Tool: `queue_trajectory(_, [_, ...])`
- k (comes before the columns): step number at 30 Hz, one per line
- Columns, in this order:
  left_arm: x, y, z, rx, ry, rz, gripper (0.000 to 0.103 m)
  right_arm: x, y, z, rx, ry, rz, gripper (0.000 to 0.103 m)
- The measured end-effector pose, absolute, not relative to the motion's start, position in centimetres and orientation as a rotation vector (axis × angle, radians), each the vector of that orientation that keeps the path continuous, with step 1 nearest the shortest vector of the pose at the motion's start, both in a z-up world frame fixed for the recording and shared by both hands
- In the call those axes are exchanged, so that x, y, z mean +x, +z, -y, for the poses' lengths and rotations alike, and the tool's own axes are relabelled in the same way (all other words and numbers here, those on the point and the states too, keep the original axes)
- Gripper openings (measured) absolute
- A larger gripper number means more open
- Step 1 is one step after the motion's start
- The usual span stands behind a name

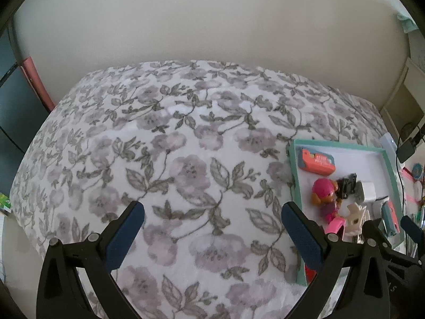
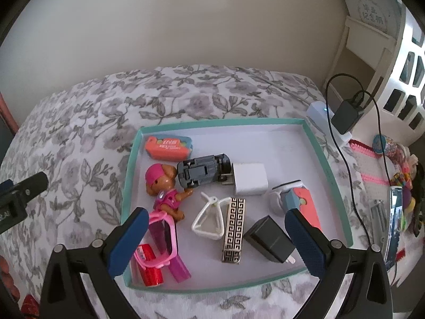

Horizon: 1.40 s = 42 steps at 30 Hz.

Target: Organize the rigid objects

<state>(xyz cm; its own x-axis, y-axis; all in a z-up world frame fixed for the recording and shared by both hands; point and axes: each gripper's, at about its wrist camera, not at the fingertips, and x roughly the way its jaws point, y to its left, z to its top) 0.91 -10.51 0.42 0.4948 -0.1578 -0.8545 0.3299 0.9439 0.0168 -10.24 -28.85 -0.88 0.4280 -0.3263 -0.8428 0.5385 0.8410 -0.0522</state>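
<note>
So both grippers are hanging over a bed with a fuzzy fleece blanket (image 1: 186, 143), white with greyish-purple flowers and grey leaves. The left gripper (image 1: 212, 210) has its jaws wide apart over bare blanket with nothing between them, and the right gripper (image 2: 216, 216) is spread open too, hovering above the near end of the tray (image 2: 329, 175), not touching anything that I can see. The tray is a shallow cardboard box lid, teal rim and smooth white inside, and all the hard bits sit in it: an orange and blue plastic case (image 2: 168, 147) at the far left with white lettering too blurry to read, a glossy plastic puppy figure (image 2: 164, 188) in a pink cap, a grey toy car (image 2: 203, 171) flipped on its roof, a boxy white charger cube (image 2: 249, 178), a white triangular plastic clip (image 2: 208, 219), a flat metal bar (image 2: 234, 230) with a black Greek-key pattern, a matte black plug adapter (image 2: 271, 239), a pink kids' watch (image 2: 162, 239) and a shiny red foil cylinder (image 2: 150, 268). There's a second orange and blue piece (image 2: 305, 207) by the right finger.
</note>
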Motion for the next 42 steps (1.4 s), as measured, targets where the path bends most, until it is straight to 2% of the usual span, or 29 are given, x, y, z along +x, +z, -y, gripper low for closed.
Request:
queue_trajectory(22, [-2.3, -1.1, 8.0, 0.255, -0.258, -1.040, 0.103, -12.6, -1.2, 25.9, 0.251, -0.515, -1.016, 0.103])
queue_trajectory(42, [-2.1, -2.0, 7.3, 0.242, -0.275, -1.077, 0.103, -12.9, -0.9, 25.4, 0.236, -0.521, -1.010, 0.103])
